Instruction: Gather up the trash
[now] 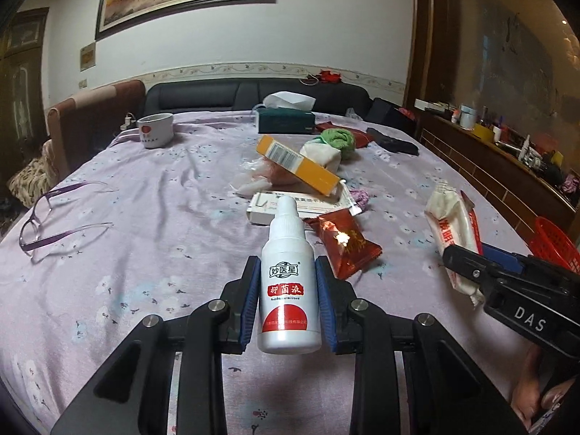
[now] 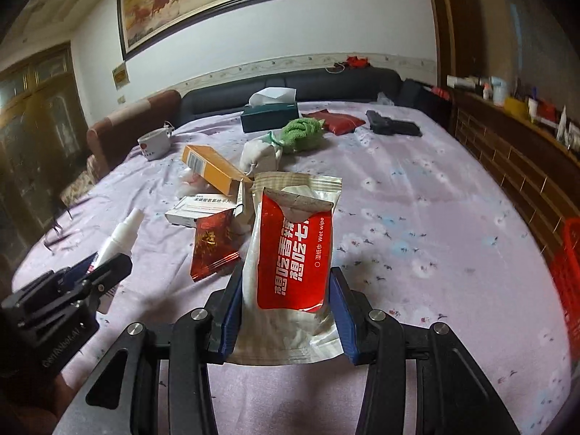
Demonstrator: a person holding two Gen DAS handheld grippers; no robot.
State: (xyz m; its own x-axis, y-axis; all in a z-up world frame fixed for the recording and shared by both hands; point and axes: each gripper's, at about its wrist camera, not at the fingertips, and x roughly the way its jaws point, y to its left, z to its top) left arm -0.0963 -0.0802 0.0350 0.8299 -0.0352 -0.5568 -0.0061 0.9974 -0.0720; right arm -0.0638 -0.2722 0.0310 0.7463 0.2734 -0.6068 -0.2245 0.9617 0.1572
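Observation:
My left gripper is shut on a white spray bottle with a red label, held above the lilac bedsheet. My right gripper is shut on a red and white wet wipe pack, also held above the sheet. Each gripper shows in the other view: the right one with the pack, the left one with the bottle. Ahead lie a red foil wrapper, a white medicine box and an orange box.
A red basket stands at the bed's right edge. Purple glasses lie at the left. A mug, a tissue box, a green cloth, a white pouch and a black toy gun sit farther back.

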